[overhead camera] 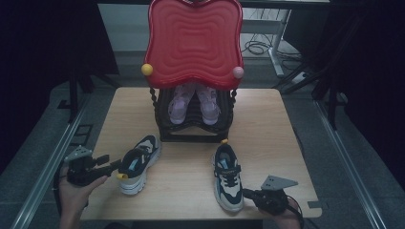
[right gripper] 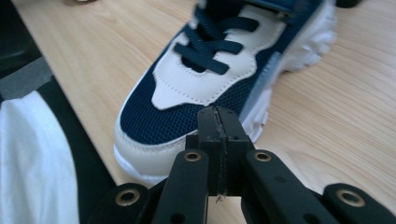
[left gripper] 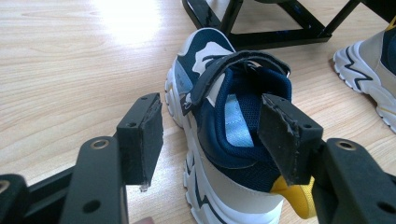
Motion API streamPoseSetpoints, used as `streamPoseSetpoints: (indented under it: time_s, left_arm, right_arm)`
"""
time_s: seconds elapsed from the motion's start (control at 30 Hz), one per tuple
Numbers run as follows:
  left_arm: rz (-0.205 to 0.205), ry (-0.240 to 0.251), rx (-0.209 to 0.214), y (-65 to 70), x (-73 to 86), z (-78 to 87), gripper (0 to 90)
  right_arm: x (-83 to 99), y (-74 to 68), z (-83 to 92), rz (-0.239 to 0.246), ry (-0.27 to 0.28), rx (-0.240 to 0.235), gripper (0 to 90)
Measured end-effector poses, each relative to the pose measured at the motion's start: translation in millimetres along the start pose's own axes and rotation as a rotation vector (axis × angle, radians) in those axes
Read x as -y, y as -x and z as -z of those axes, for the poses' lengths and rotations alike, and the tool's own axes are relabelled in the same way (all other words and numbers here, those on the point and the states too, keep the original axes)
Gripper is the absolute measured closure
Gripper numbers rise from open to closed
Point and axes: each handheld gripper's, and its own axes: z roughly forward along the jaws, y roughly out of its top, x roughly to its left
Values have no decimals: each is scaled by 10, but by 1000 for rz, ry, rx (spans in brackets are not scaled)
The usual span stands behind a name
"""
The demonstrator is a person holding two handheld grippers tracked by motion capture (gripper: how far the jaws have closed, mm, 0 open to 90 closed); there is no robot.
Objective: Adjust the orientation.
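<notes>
Two navy, white and beige sneakers lie on the wooden table (overhead camera: 267,124). The left sneaker (overhead camera: 139,162) (left gripper: 210,60) points away and has a yellow heel tab. At its heel my left gripper (overhead camera: 113,167) (left gripper: 212,140) stands open, one pad outside the shoe and the other over the heel collar, neither pressing. The right sneaker (overhead camera: 228,177) (right gripper: 196,88) points toward the near edge. My right gripper (overhead camera: 246,192) (right gripper: 218,130) is shut and holds nothing, its tips just beside the toe.
A black rack (overhead camera: 193,129) (left gripper: 261,28) with a red wavy top (overhead camera: 193,40) stands at the table's back middle and holds a pair of lilac shoes (overhead camera: 193,102). The right sneaker (left gripper: 373,70) lies off to the side in the left gripper view.
</notes>
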Motion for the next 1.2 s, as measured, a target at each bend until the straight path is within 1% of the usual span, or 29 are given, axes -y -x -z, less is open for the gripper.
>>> streamPoseSetpoints:
  time_s: [0.13, 0.37, 0.63, 0.93, 1.13, 1.2]
  left_arm:
    - [-3, -1, 2, 11, -3, 0, 402]
    - [-2, 3, 0, 1, -3, 8, 402]
    - [-2, 4, 1, 2, -3, 10, 402]
    - [-2, 3, 1, -1, -3, 11, 402]
    - [-1, 2, 0, -8, 0, 13, 402]
    - [-1, 2, 1, -9, 0, 12, 402]
  right_arm:
    - [-42, -114, -93, 23, -6, -28, 893]
    - [-68, -179, -177, 28, 6, -40, 893]
    - [-121, -285, -324, 41, 15, -60, 893]
    - [-225, -423, -523, 80, 19, -65, 893]
    - [-308, -512, -656, 112, 18, -48, 893]
    - [-331, -527, -691, 113, 19, -47, 893]
